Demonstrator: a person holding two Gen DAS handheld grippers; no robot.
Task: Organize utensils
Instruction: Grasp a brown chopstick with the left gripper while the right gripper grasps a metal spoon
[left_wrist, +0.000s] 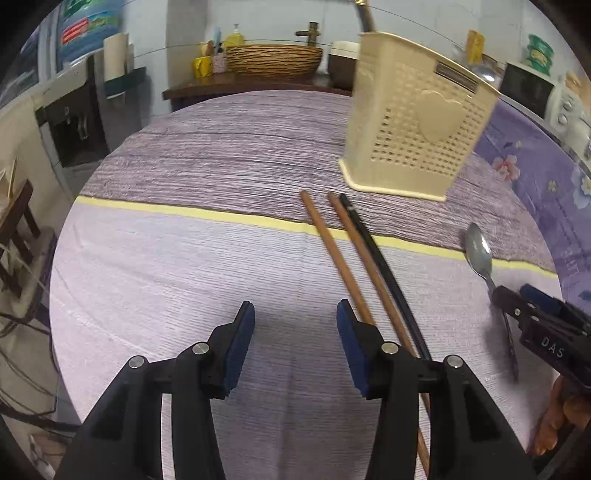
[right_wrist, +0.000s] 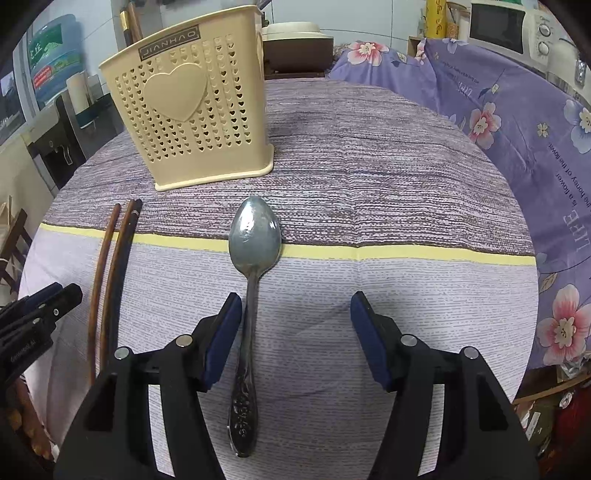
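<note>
Right wrist view: dull metal spoon (right_wrist: 253, 236), embossed, perhaps floral handle.

I am holding my left black two-finger gripper with blue pads (left_wrist: 295, 345) tilted steeply downward, its jaws standing apart with nothing between the pads. I am holding my right black two-finger gripper with blue pads (right_wrist: 295, 339) at a similar downward tilt, jaws spread wider and pressing on nothing. In the left wrist view my right gripper is showing at the right edge, with my fingers (left_wrist: 554, 421) curled beneath it.
</note>
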